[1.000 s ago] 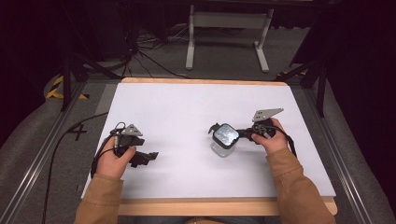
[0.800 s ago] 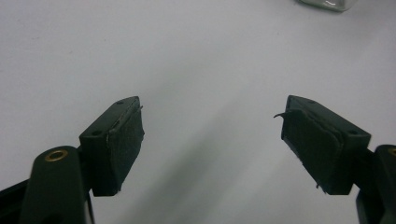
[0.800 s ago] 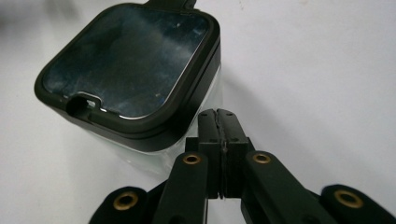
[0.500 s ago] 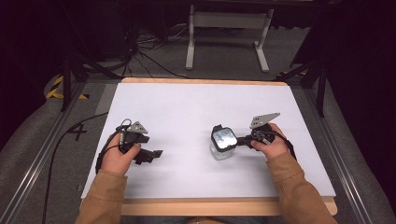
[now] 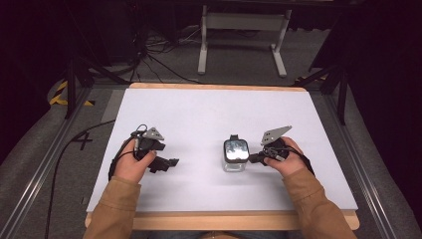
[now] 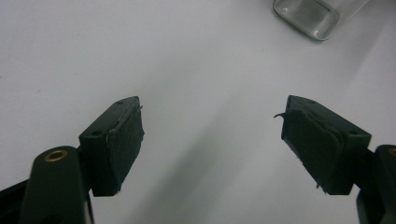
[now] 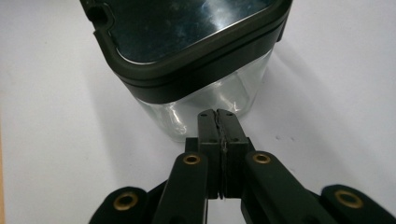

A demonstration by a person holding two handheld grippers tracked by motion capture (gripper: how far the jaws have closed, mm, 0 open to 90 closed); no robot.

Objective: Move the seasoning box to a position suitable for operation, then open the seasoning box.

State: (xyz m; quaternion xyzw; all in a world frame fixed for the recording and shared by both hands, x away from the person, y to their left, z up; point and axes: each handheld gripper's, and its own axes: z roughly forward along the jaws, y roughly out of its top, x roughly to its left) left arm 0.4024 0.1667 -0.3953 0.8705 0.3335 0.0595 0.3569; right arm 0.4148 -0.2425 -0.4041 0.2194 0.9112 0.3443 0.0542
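Left of the glass jar (image 5: 235, 155), well apart from it on the white table top (image 5: 209, 114): the left gripper (image 5: 169, 162), held low in the left hand (image 5: 132, 164), tips pointing toward the jar. Jaws spread wide in the left gripper view, black pads (image 6: 122, 142) facing each other with bare table between them and nothing gripped. One clear glass corner of the jar (image 6: 310, 16) at the top right edge of that view, well beyond the tips. A grey three-cornered plate on top of the gripper, and a black cable (image 5: 67, 154) running off the table's left edge toward the floor.

At the middle, slightly right: the jar itself, upright on the table, square with rounded corners, clear walls, closed with a dark-rimmed lid (image 7: 187, 32) whose shiny top throws back light. A small black tab on the lid's far side in the high view.

Just right of the jar: the right gripper (image 5: 254, 158), held in the right hand (image 5: 283, 158), pointed at the jar's side. Jaws pressed together in the right gripper view, pads meeting in a thin seam, nothing between them. Closed tips (image 7: 217, 115) right up against the jar's glass wall below the lid rim; touching or a hair short, cannot tell. Tan sleeves (image 5: 318, 209) on both forearms, coming in from the near edge of the table.
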